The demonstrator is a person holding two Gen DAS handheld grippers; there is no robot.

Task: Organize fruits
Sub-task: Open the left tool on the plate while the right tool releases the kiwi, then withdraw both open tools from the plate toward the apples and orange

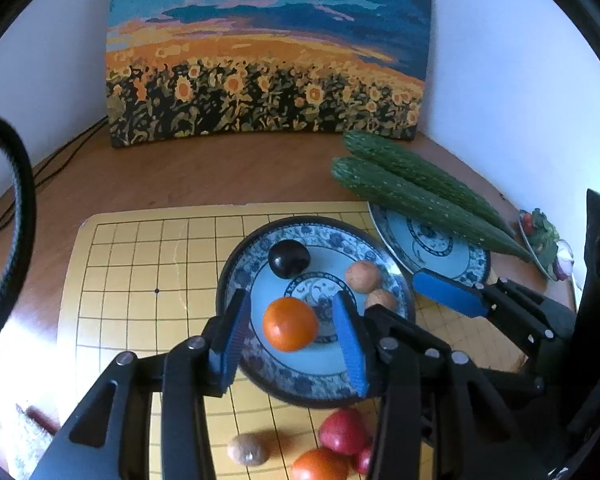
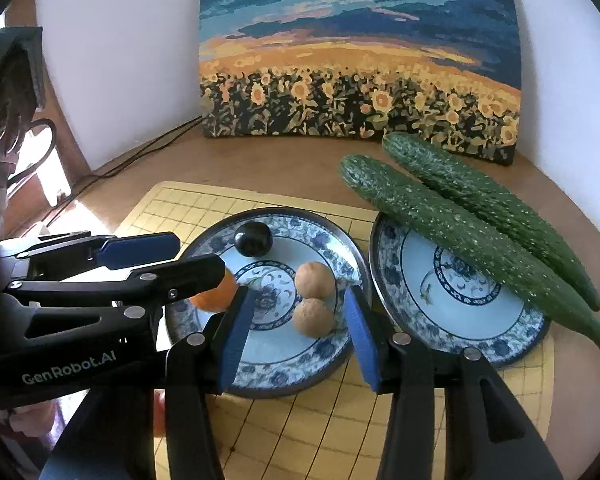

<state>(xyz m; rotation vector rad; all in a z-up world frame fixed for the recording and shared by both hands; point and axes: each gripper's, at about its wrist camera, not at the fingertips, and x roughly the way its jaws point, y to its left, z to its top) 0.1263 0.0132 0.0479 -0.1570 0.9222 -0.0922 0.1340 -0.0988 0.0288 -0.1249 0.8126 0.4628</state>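
Orange (image 1: 289, 323) between left gripper's (image 1: 296, 344) parted jaws.

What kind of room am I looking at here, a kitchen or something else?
Probably a home, on a living-room or dining table rather than a kitchen counter. A sunflower painting leans against the wall, a Go board lies on the wooden table, and patterned china plates hold produce.

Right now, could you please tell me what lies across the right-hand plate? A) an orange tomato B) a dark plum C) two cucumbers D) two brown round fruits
C: two cucumbers lie side by side across the right-hand plate, while the round fruits sit on the other plate.
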